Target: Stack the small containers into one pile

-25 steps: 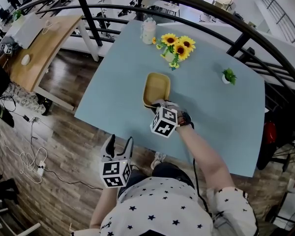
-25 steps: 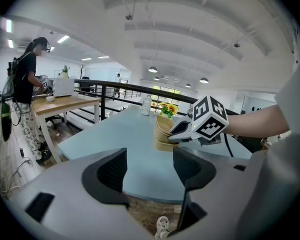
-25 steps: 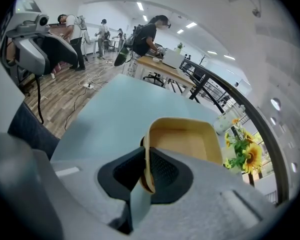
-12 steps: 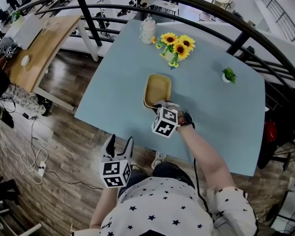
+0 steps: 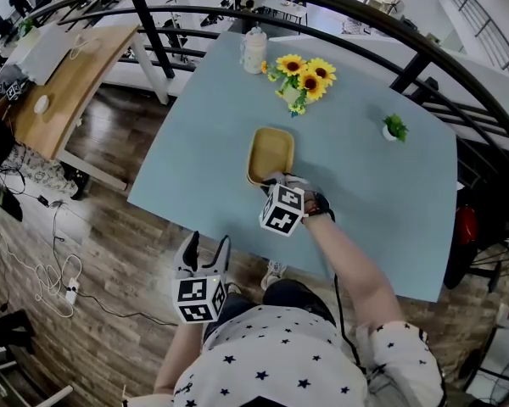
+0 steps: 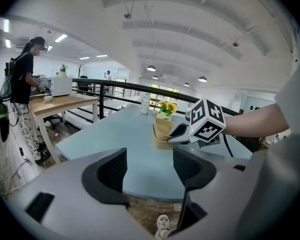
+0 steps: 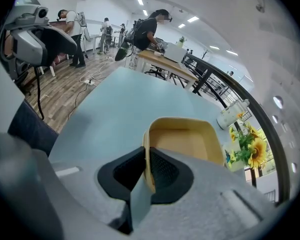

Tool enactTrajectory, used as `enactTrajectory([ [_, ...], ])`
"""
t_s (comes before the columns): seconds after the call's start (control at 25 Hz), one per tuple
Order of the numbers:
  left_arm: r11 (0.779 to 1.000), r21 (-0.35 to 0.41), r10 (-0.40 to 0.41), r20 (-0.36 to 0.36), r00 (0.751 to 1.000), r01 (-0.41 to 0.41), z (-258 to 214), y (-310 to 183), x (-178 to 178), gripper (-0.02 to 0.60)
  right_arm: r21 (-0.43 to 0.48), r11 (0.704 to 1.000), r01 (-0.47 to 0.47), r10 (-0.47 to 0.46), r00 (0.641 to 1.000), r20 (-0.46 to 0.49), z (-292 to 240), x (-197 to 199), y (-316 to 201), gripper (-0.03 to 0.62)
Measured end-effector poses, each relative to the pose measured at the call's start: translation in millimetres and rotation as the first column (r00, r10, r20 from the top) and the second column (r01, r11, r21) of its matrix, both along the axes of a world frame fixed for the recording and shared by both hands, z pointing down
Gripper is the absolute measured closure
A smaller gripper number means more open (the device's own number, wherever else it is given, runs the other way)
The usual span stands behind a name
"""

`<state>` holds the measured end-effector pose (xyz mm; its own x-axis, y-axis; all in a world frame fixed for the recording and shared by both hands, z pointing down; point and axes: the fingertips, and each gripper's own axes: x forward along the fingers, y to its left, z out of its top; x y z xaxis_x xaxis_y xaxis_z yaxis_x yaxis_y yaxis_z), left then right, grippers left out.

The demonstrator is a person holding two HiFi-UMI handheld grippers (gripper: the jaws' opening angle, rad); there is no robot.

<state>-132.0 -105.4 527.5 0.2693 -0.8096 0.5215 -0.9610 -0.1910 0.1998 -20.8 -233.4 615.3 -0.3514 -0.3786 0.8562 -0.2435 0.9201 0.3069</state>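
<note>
- Nothing much has moved since a second ago: right gripper (image 5: 267,179) and stack (image 5: 271,151) are in about the same spot, and left gripper (image 5: 210,242) is unchanged.
- Stack: yellow nested containers, one pile, on the blue table (image 5: 365,193), mid-table and towards its near-left part.
- Left gripper view shows layered rims on the stack (image 6: 162,131), so there are several containers, but the count is unclear.
- Right gripper (image 7: 147,171): jaws nearly together, pinching the near rim wall of the stack (image 7: 182,139), one jaw inside and one outside.
- Right gripper points steeply down at the stack's near end, with its marker cube above.
- Left gripper (image 6: 150,169): jaws wide apart with nothing between them, only the table edge beyond.
- Left gripper is held off the table's near edge, over the wood floor (image 5: 110,253), well apart from the stack.
- Sunflowers (image 5: 304,79) are at the far side of the table, beyond the stack and not touching it.
- White jar (image 5: 254,49) is at the far-left corner, beside the sunflowers.
- Small green plant (image 5: 395,130) is towards the right, well apart from the stack.
</note>
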Motion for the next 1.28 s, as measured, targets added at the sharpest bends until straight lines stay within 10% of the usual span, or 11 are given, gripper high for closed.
enactTrajectory([
  [1.28, 0.991, 0.05, 0.126, 0.005, 0.992, -0.126, -13.1, 33.7, 11.6, 0.296, 0.095, 0.966, -0.239, 0.219, 0.958, 0.183, -43.4, 12.1, 44.1, 0.548],
])
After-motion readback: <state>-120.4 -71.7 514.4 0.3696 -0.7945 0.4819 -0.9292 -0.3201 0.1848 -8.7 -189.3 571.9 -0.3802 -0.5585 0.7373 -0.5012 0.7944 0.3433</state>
